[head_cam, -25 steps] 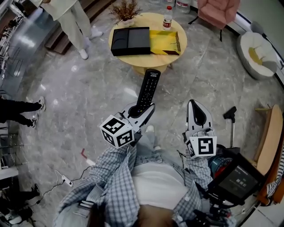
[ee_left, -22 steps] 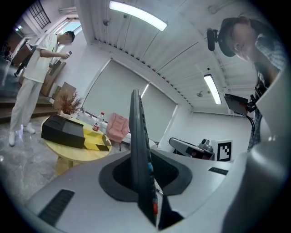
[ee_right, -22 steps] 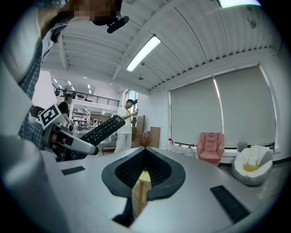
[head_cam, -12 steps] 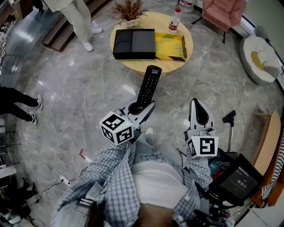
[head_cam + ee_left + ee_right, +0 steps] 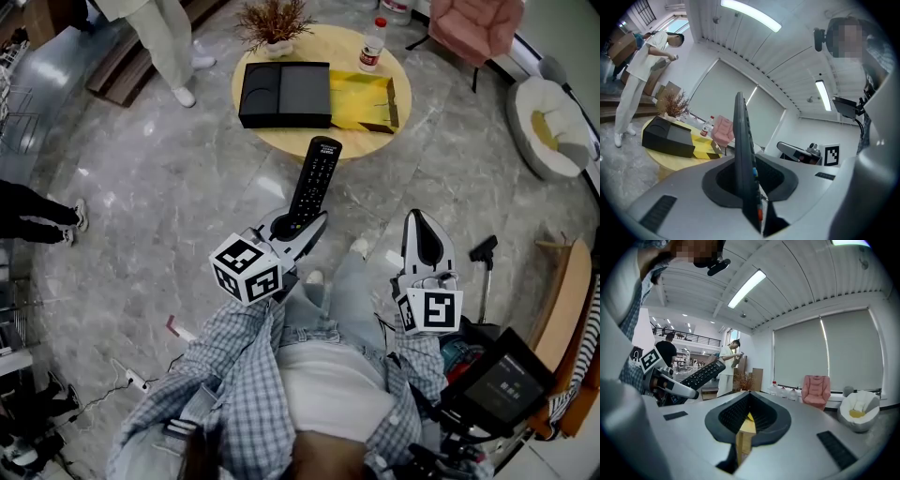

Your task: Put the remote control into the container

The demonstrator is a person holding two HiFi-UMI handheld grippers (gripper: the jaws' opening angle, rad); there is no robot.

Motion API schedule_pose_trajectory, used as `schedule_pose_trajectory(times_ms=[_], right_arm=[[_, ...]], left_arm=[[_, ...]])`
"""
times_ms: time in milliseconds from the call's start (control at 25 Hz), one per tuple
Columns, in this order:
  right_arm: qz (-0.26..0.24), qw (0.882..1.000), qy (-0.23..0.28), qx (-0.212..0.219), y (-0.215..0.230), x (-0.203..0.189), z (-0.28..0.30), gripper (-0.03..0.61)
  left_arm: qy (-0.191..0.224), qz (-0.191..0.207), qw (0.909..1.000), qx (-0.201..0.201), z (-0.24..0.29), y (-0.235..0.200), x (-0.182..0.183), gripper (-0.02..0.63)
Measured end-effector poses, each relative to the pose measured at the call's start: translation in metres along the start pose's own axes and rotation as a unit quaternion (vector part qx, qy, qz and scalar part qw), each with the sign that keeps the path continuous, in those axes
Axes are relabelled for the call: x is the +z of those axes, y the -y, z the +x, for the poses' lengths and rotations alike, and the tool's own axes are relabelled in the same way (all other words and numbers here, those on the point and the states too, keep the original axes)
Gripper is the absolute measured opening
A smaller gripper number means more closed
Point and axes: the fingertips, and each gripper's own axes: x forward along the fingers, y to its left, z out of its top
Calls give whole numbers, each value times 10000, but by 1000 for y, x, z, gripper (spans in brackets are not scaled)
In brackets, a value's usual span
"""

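Note:
A long black remote control (image 5: 314, 183) sticks forward out of my left gripper (image 5: 293, 230), whose jaws are shut on its near end; in the left gripper view the remote control (image 5: 743, 159) stands edge-on between the pads. A black container (image 5: 284, 94) lies on the round wooden table (image 5: 323, 141), ahead of the remote's tip, and shows as a dark box (image 5: 668, 137) in the left gripper view. My right gripper (image 5: 421, 246) is held beside my body, shut with nothing in it. From the right gripper view the remote control (image 5: 701, 375) is at the left.
A yellow tray (image 5: 364, 100) lies beside the container, with a plastic bottle (image 5: 373, 44) and a dried plant (image 5: 275, 19) behind. A pink chair (image 5: 473, 26), a white seat (image 5: 555, 112) and a person in white (image 5: 159, 33) stand around on the marble floor. Another person's legs (image 5: 37, 220) show at left.
The table and container have shifted slightly right and nearer in the head view as I moved forward. My right leg has stepped ahead. Both grippers keep their hold and pose.

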Motion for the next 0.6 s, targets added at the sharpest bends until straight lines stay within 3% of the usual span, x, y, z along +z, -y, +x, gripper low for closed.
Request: schedule_pose_trajectory(times_ms=[280, 600], right_arm=[[-5, 9999, 41, 158, 0, 1, 16, 8], [18, 9991, 2, 434, 30, 1, 72, 8]], left_arm=[[42, -35, 9998, 167, 1, -10, 4, 80], [100, -129, 9992, 377, 43, -41, 25, 80]])
